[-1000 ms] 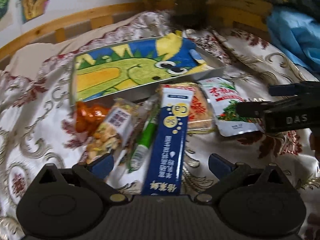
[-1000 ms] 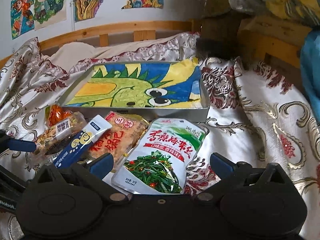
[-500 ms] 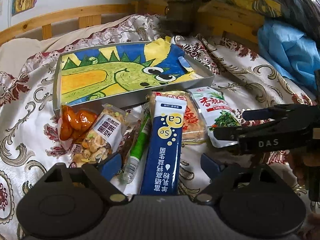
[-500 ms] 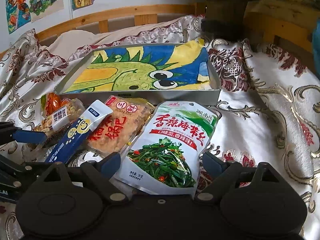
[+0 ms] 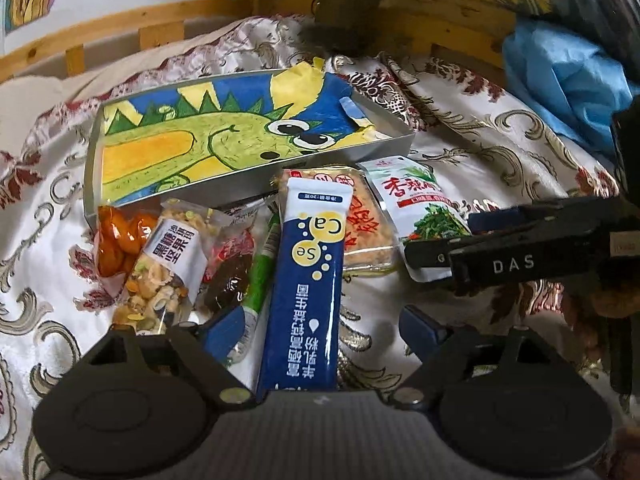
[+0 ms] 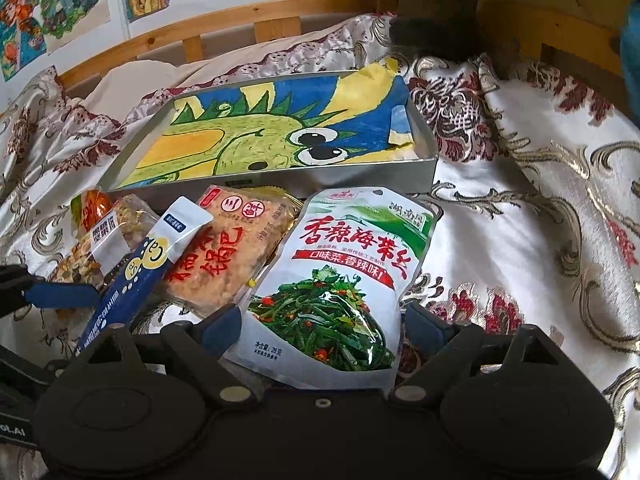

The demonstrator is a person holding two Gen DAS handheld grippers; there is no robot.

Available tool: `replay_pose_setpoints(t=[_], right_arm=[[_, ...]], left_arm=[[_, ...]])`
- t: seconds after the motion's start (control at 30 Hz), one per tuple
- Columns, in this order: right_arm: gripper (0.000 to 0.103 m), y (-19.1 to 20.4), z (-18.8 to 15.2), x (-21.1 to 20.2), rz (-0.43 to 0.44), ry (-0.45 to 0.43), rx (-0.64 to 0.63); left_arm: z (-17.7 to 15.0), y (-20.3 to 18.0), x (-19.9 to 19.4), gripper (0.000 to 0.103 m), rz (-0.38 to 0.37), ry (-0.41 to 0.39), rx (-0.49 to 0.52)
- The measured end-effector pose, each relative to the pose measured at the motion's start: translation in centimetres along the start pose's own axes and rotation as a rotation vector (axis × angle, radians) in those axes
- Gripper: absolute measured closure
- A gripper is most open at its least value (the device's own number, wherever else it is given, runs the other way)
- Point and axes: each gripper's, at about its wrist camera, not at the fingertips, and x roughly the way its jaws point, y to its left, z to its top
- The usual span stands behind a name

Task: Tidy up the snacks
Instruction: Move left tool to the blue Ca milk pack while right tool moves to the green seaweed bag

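Note:
Snack packs lie on a patterned bedspread in front of a grey tray lined with a dragon drawing. My left gripper hangs low over a long blue box. Its jaws are closing with the box between them, and the pads stand clear of it. My right gripper straddles a white seaweed pouch, with its fingertips close beside the pouch's edges. The pouch lies flat.
An orange rice-cracker pack sits between the box and the pouch. A nut mix pack, an orange candy bag and a green tube lie left of the box. A wooden bed rail runs behind.
Both grippers' fingers have drawn inward around the blue box and the seaweed pouch. The right gripper has sunk a little toward the pouch. No snack has moved.

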Motion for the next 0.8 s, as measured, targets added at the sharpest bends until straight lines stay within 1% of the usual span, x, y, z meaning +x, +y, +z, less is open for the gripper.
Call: replay_pose_setpoints(t=[0.1,0.17,0.23,0.27,0.3,0.4,0.53,0.63,0.67,0.7,0.8], right_arm=[[0.013,-0.2,0.1,0.2,0.011,0.011,0.030],[0.012,-0.2,0.1,0.3,0.010,0.013,0.032],[0.012,-0.1,0.1,0.4,0.008,0.013,0.032],[0.011,-0.1,0.1,0.4,0.008,0.014,0.033],[0.011,-0.1,0.1,0.5,0.008,0.015,0.035],[0.011,-0.1,0.2,0.6,0.007,0.017,0.037],[0.011,-0.1,0.2,0.8,0.004,0.027,0.039],[0.015,0.1,0.2,0.8,-0.010,0.036,0.038],[0.019,0.1,0.2,0.8,-0.019,0.041,0.037],[0.023,0.2,0.2,0.7,-0.027,0.043,0.037],[0.029,0.1,0.1,0.6,-0.037,0.041,0.042]], left_arm=[[0.3,0.1,0.0,0.024,-0.021,0.012,-0.029],[0.3,0.0,0.2,0.025,-0.029,0.027,-0.044],[0.3,-0.3,0.4,0.032,-0.035,0.046,-0.037],[0.2,-0.3,0.6,0.039,-0.041,0.060,-0.038],[0.1,-0.4,0.8,0.043,-0.047,0.073,-0.042],[-0.1,-0.3,1.1,0.044,-0.042,0.086,-0.051],[0.0,0.7,1.5,0.048,-0.057,0.097,-0.128],[0.2,0.9,1.5,0.054,-0.046,0.105,-0.158],[0.3,0.9,1.6,0.055,-0.038,0.109,-0.160],[0.3,0.9,1.6,0.055,-0.035,0.111,-0.166],[0.4,0.8,1.5,0.057,-0.029,0.119,-0.172]])
